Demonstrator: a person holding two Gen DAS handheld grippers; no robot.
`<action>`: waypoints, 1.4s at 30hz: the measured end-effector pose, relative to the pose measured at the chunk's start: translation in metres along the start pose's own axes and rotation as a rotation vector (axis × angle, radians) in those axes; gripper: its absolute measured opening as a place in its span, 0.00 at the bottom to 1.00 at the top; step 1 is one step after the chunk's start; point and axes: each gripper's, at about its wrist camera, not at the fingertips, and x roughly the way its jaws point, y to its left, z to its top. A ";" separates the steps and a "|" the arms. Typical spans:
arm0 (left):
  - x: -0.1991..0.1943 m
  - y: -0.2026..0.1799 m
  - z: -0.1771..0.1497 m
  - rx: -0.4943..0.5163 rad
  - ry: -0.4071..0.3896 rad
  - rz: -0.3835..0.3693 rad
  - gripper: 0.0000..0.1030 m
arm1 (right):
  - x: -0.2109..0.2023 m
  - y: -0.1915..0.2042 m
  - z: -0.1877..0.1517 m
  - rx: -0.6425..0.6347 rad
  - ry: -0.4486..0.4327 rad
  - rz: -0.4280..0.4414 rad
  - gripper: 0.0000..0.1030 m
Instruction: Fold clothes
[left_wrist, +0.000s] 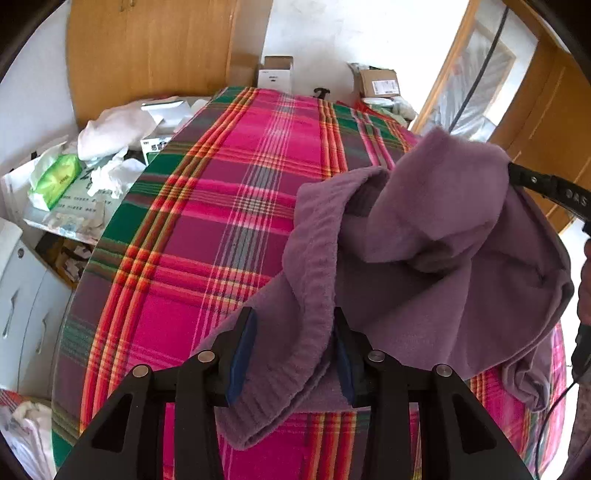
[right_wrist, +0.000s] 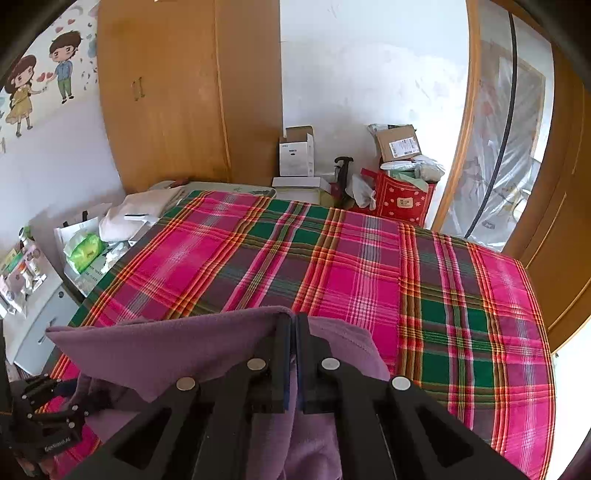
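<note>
- My right gripper (right_wrist: 294, 325) is clenched on the purple sweater (left_wrist: 443, 236), lifting its edge above the plaid bedspread (right_wrist: 332, 266).
- My left gripper (left_wrist: 293, 332) is spread, the sweater's ribbed hem (left_wrist: 310, 295) draped between its pads.

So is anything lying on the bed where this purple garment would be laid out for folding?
Nothing visible: the plaid bedspread ahead of the purple garment is bare. The clutter sits off the bed's far and left edges.
</note>
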 end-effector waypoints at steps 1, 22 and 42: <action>0.001 0.001 0.000 -0.001 0.004 -0.005 0.30 | 0.001 -0.001 0.001 0.001 0.001 -0.001 0.02; -0.027 0.068 0.000 -0.254 -0.097 -0.034 0.08 | 0.039 -0.050 0.009 0.132 0.045 -0.104 0.02; -0.022 0.090 -0.019 -0.357 -0.051 -0.044 0.09 | -0.051 -0.047 -0.031 0.177 -0.070 0.091 0.15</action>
